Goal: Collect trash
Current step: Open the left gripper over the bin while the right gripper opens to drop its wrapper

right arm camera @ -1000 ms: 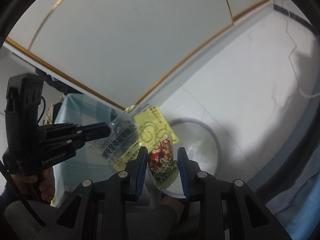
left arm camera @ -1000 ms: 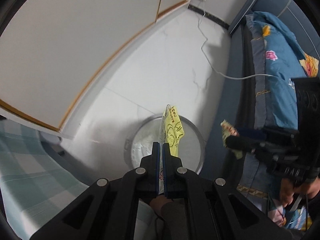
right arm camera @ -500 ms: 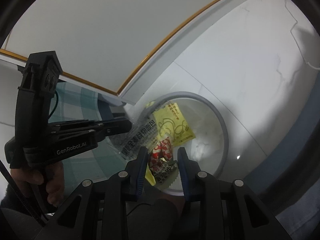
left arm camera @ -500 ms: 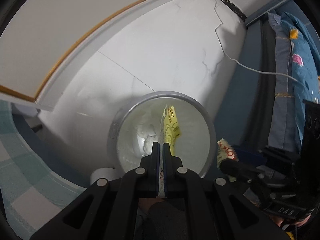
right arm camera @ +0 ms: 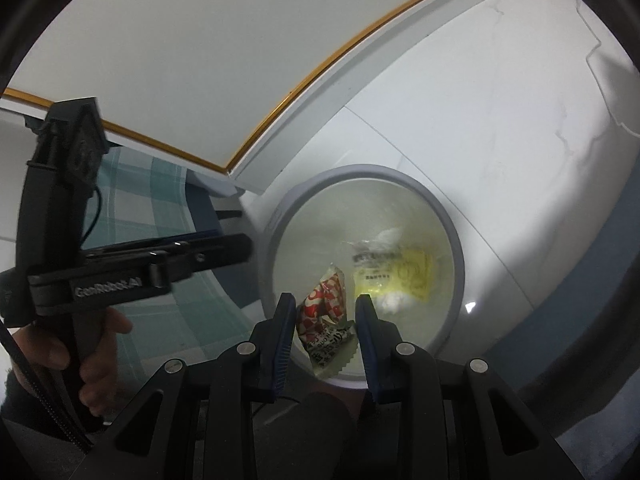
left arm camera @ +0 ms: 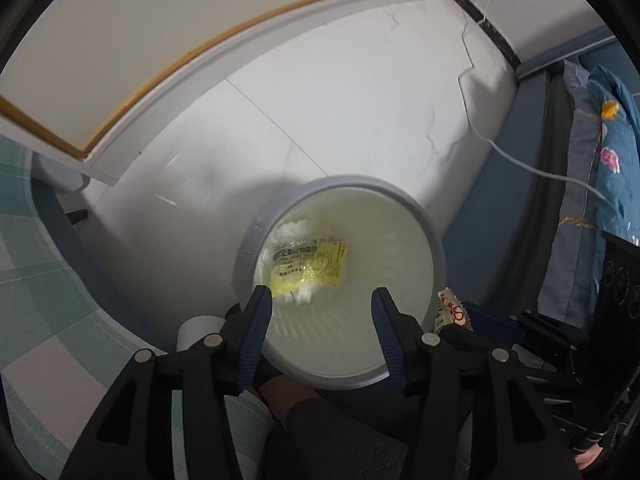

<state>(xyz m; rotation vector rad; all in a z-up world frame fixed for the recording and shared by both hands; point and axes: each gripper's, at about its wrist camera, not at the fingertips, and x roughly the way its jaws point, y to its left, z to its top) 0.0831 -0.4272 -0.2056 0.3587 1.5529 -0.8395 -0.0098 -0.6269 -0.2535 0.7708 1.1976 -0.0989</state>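
A round white bin with a grey rim (left arm camera: 434,248) (right arm camera: 456,248) stands on the pale floor under both grippers. A yellow and clear wrapper (left arm camera: 308,266) (right arm camera: 400,276) lies loose at its bottom, on some white paper. My left gripper (left arm camera: 322,312) (right arm camera: 244,246) hangs over the bin with its jaws opening and nothing between them. My right gripper (right arm camera: 324,306) is shut on a red and white snack wrapper (right arm camera: 326,312) (left arm camera: 452,312), which it holds over the bin's near edge.
A white cabinet with gold trim (left arm camera: 200,40) stands behind the bin. A checked cloth (left arm camera: 36,280) lies to the left. A bed with a blue floral quilt (left arm camera: 608,152) and a white cable (left arm camera: 520,160) are to the right. A white cylinder (left arm camera: 196,330) stands by the bin.
The left jaws, shut on the yellow wrapper before, have opened, and the wrapper has dropped into the bin. Both grippers have sunk toward the bin. The right grip is unchanged.
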